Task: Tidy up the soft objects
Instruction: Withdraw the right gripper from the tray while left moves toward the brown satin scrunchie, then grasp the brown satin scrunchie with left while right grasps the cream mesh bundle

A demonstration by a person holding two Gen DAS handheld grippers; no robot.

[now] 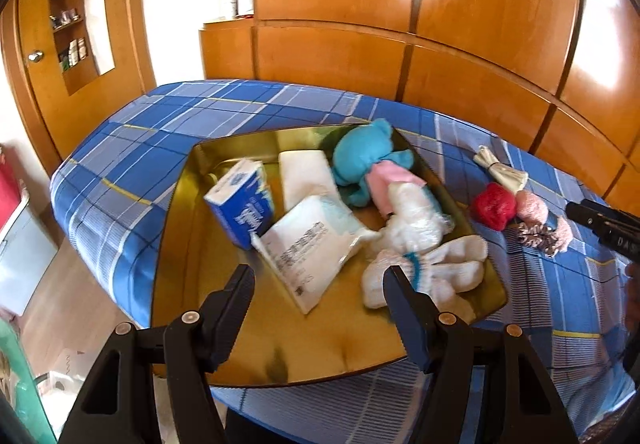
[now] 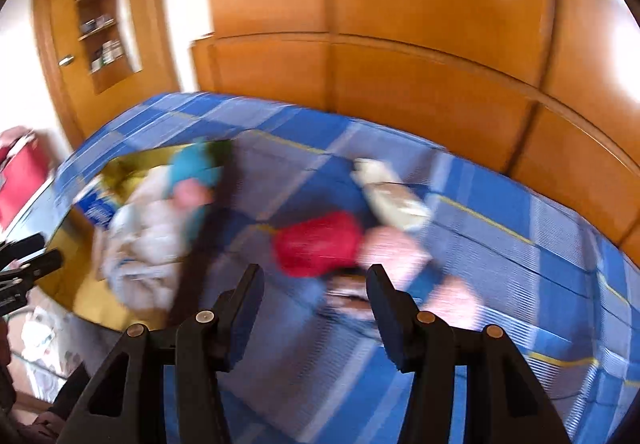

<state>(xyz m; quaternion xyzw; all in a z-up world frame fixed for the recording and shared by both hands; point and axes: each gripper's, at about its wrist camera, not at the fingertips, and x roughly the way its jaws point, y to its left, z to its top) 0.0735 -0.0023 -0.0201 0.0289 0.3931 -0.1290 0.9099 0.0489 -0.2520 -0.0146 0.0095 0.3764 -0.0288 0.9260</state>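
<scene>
Gold tray (image 1: 188,228), sitting at the bed's (image 1: 132,147) front-left edge, is holding a blue tissue pack (image 1: 240,203), a white packet (image 1: 304,244), a turquoise plush (image 1: 360,155) and white socks (image 1: 432,268). Left gripper (image 1: 319,284) is hovering over it, fingers spread, empty. Red pom (image 1: 494,205), pink pom (image 1: 532,205) and cream bundle (image 1: 500,167) are lying on the sheet just right of the tray. Right gripper (image 2: 316,286) is hanging above them, fingers parted, empty.

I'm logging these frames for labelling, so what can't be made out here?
- Right wrist view: motion blur smears the red ball and the tray.
- Left wrist view: print on the white packet is too small to read.
- Left wrist view: the right gripper is cut off by the frame edge.
</scene>
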